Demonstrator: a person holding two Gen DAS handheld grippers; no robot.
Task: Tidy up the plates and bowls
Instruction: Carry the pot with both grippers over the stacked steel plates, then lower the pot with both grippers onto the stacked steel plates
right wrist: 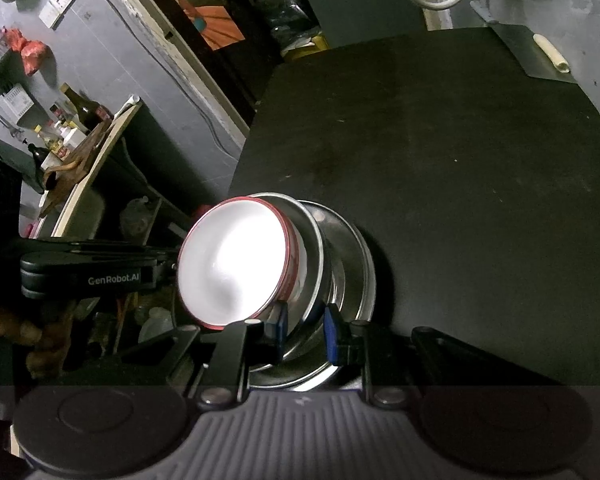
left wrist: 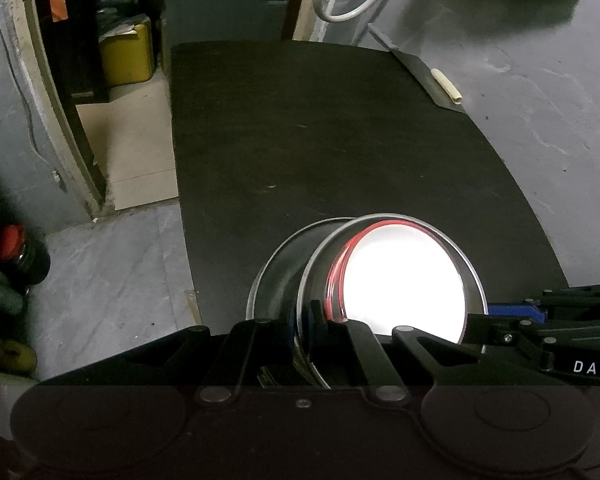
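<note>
A white bowl with a red rim (left wrist: 404, 280) (right wrist: 232, 264) lies nested in a steel dish (left wrist: 312, 272) (right wrist: 312, 240), which sits in a wider steel plate (left wrist: 276, 264) (right wrist: 352, 248). The stack is at the near end of the black table (left wrist: 320, 140) (right wrist: 460, 160). My left gripper (left wrist: 302, 320) is shut on the steel dish's rim and shows at the stack's left side (right wrist: 172, 264) in the right wrist view. My right gripper (right wrist: 306, 332) is shut on the steel rims, its blue pads on either side of them. It enters the left wrist view from the right (left wrist: 484, 320).
A metal scraper with a cream handle (left wrist: 432, 76) (right wrist: 540, 56) lies at the table's far right corner. A white hose loop (left wrist: 348, 0) hangs behind. Left of the table are a yellow box (left wrist: 128, 52) and a shelf of bottles (right wrist: 72, 128). A person's hand (right wrist: 20, 332) holds the left gripper.
</note>
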